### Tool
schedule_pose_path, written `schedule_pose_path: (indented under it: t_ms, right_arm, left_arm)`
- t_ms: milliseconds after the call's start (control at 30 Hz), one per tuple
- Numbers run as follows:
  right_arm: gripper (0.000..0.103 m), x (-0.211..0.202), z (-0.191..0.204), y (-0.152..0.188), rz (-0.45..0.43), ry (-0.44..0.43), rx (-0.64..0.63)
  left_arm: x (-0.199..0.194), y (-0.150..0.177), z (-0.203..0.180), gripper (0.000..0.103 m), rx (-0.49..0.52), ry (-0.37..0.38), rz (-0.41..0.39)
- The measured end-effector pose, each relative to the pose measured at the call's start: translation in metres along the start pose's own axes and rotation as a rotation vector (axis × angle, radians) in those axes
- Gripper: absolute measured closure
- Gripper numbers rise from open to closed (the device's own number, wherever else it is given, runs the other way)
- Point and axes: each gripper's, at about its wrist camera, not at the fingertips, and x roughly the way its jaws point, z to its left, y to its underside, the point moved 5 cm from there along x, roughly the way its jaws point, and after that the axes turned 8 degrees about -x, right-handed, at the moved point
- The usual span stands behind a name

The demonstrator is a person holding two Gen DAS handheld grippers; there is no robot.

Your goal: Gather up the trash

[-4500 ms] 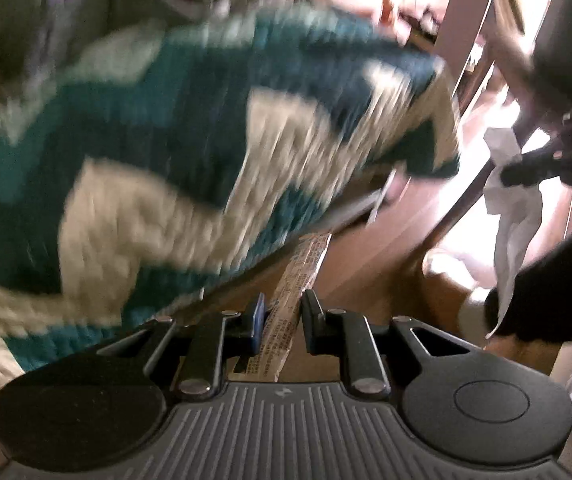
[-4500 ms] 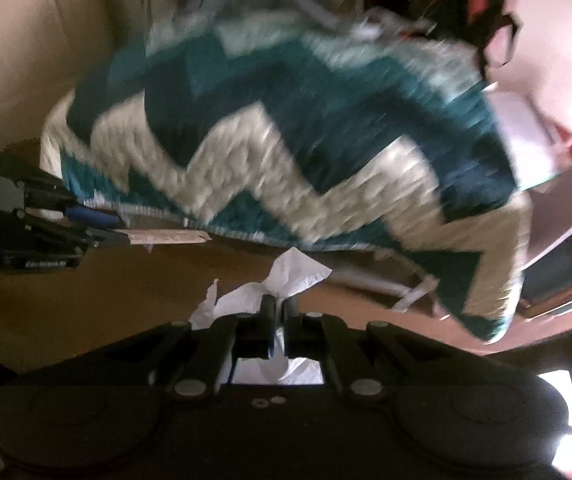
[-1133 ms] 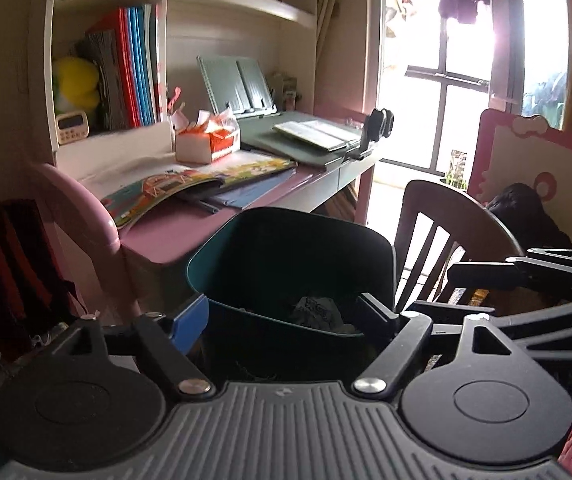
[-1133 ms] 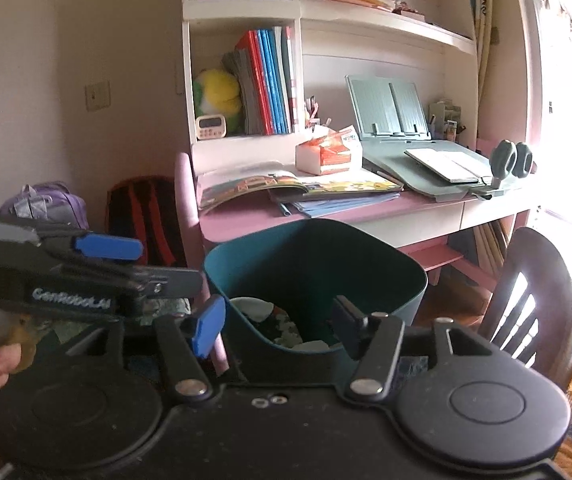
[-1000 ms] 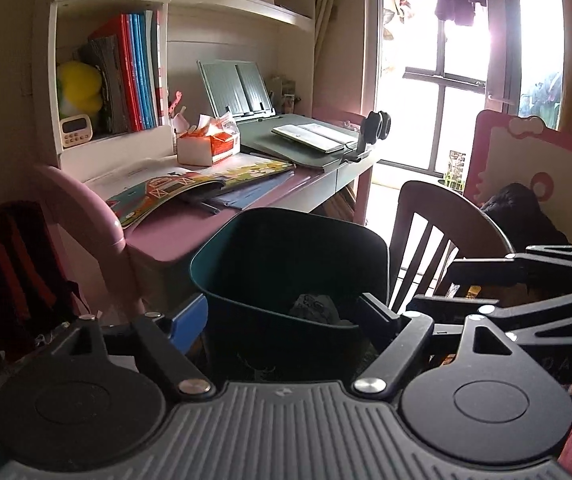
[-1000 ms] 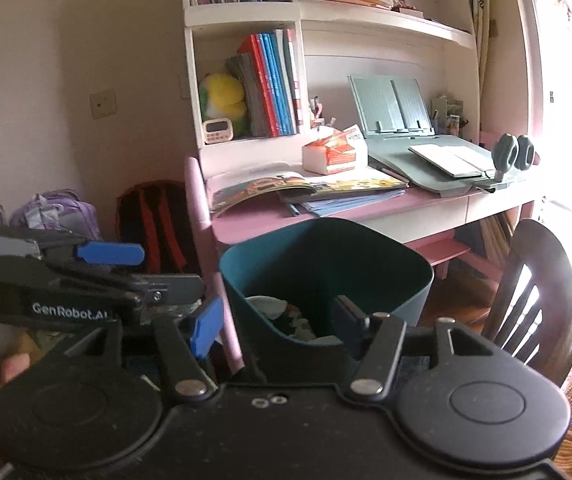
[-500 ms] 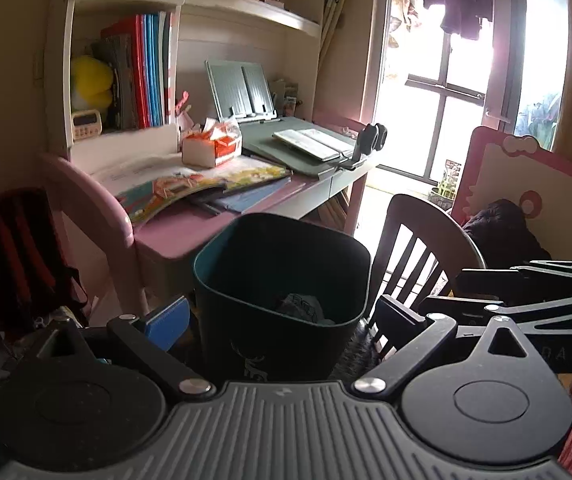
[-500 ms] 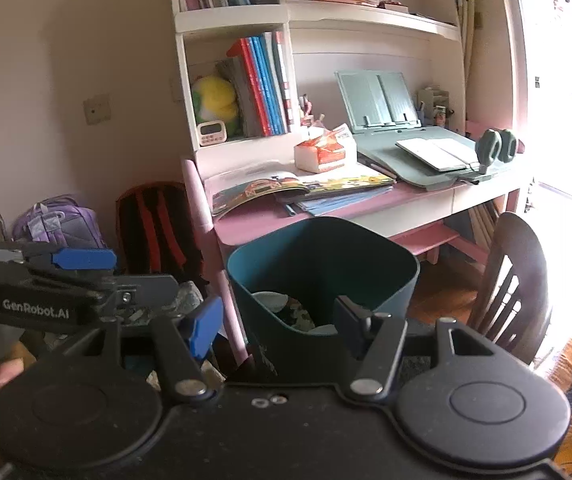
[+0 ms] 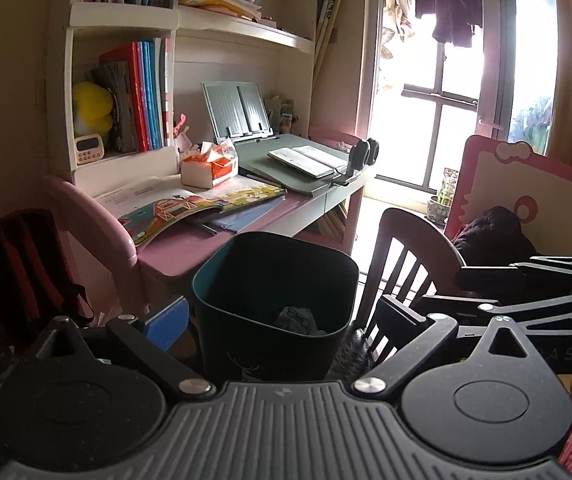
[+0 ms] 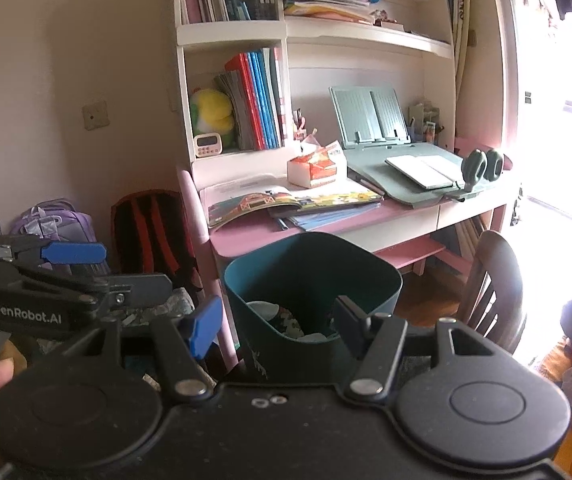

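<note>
A dark teal trash bin (image 9: 317, 264) stands on the floor in front of the pink desk; it also shows in the right wrist view (image 10: 381, 276). Crumpled trash (image 9: 295, 316) lies inside it, and pale scraps show in the right wrist view (image 10: 264, 308). My left gripper (image 9: 282, 320) is open and empty, a little back from the bin. My right gripper (image 10: 276, 320) is open and empty, also just short of the bin. Each gripper shows in the other's view: the right gripper (image 9: 525, 292) and the left gripper (image 10: 66, 276).
A pink desk (image 10: 246, 236) holds open books (image 10: 286, 200), a tissue box (image 10: 317, 166) and a grey book stand. A dark wooden chair (image 9: 409, 252) stands right of the bin. A red-and-black backpack (image 10: 150, 228) and a purple one (image 10: 50, 216) lean against the wall.
Both grippers let go of the paper strip and the tissue they held and now stand open. Over the last second both have pulled back and up from the bin.
</note>
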Motion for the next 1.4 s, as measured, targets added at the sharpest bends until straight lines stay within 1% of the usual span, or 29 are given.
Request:
schedule_pose_path:
  t_ms: [300,433,733,967,1000,1067,1200,1400]
  right_arm:
    - [0.042,-0.010,0.006,0.000,0.006,0.007,-0.016]
    - [0.042,-0.011,0.008,0.000,0.005,0.004,-0.014]
    - [0.042,-0.009,0.010,0.001,0.015,0.002,-0.018]
    - [0.042,-0.008,0.012,0.002,0.013,0.000,-0.031]
    - [0.042,-0.008,0.013,0.002,0.013,0.000,-0.031]
    - [0.042,-0.009,0.014,0.003,0.013,0.000,-0.030]
    - [0.042,-0.009,0.014,0.003,0.012,-0.004,-0.035]
    - [0.042,-0.009,0.017,0.004,0.008,-0.018,-0.045]
  left_arm:
    - [-0.014,0.003,-0.003,0.002,0.016,-0.013,-0.017]
    - [-0.017,0.003,-0.001,0.002,0.004,-0.009,-0.018]
    - [-0.018,0.006,0.002,0.002,-0.001,-0.012,-0.016]
    - [-0.023,0.008,0.005,0.002,-0.012,-0.004,-0.045]
    - [-0.024,0.009,0.005,0.000,-0.013,-0.007,-0.047]
    - [-0.025,0.011,0.006,0.000,-0.013,-0.003,-0.055]
    - [-0.024,0.015,0.009,0.000,-0.020,0.002,-0.049]
    - [-0.024,0.016,0.013,0.000,-0.016,-0.021,-0.049]
